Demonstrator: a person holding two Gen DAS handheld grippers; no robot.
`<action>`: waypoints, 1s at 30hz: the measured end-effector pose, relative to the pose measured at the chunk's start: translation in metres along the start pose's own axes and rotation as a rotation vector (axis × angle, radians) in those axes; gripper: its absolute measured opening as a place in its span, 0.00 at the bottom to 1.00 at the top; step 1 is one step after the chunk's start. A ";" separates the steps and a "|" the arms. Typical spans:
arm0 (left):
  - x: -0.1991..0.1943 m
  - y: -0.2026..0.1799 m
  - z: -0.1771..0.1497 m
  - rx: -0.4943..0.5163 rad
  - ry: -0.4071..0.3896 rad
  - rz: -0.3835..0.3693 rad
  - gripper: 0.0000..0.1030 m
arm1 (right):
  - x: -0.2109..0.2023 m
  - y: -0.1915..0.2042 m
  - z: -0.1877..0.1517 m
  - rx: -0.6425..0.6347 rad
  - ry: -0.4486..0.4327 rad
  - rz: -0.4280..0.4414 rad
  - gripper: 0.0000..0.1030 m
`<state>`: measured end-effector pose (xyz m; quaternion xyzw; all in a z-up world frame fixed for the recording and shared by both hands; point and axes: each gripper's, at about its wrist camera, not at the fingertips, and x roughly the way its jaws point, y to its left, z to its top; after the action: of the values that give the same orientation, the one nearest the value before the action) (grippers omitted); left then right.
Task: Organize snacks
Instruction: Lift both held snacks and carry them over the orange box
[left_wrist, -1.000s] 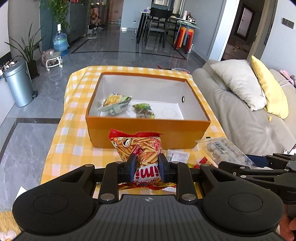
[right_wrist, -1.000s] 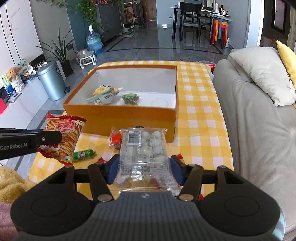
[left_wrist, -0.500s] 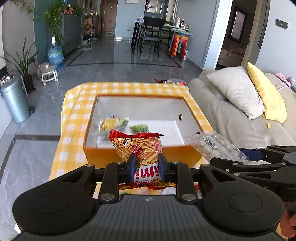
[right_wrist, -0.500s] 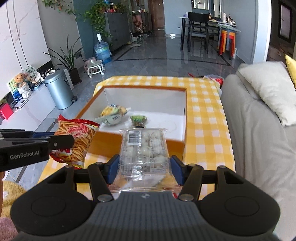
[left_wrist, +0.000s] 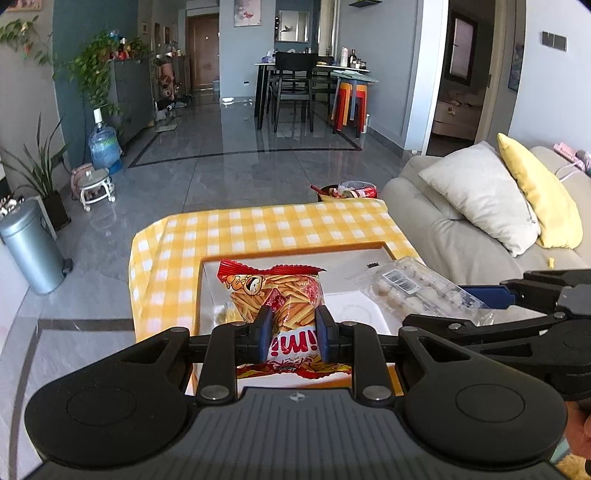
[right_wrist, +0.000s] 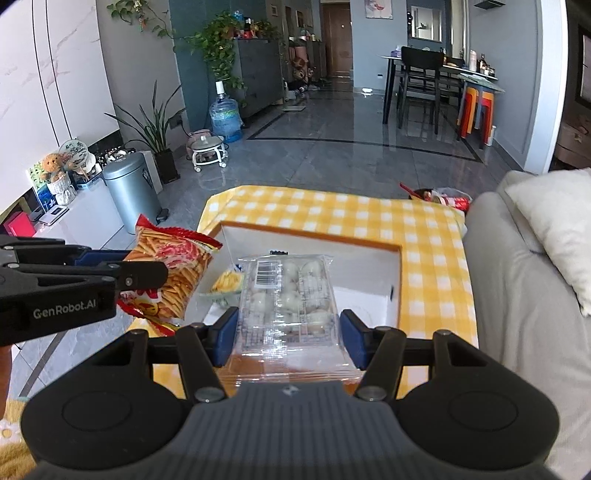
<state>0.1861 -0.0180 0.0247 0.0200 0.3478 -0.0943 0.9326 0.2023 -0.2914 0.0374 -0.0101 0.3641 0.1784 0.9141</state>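
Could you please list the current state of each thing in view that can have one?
Left gripper: shut on chips bag.
Right gripper: shut on clear pack.
Chips bag: held up over the box.
Clear pack: held up over the box.
Box: open, a yellow snack inside.
Bin: lid closed.

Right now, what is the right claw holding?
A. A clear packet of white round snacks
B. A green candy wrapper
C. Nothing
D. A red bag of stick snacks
A. The right claw is closed on the clear packet, held above the orange box; the red bag is in the left claw.
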 end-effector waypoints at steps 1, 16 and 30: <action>0.003 0.002 0.002 0.007 0.002 -0.001 0.26 | 0.004 0.000 0.004 -0.002 0.002 0.002 0.55; 0.090 0.025 0.013 0.104 0.280 -0.018 0.26 | 0.121 -0.027 0.030 0.137 0.282 0.129 0.55; 0.150 0.030 -0.006 0.149 0.553 -0.028 0.25 | 0.211 -0.026 0.000 0.313 0.613 0.209 0.55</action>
<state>0.2995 -0.0124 -0.0784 0.1086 0.5814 -0.1232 0.7969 0.3529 -0.2488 -0.1069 0.1141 0.6432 0.2016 0.7298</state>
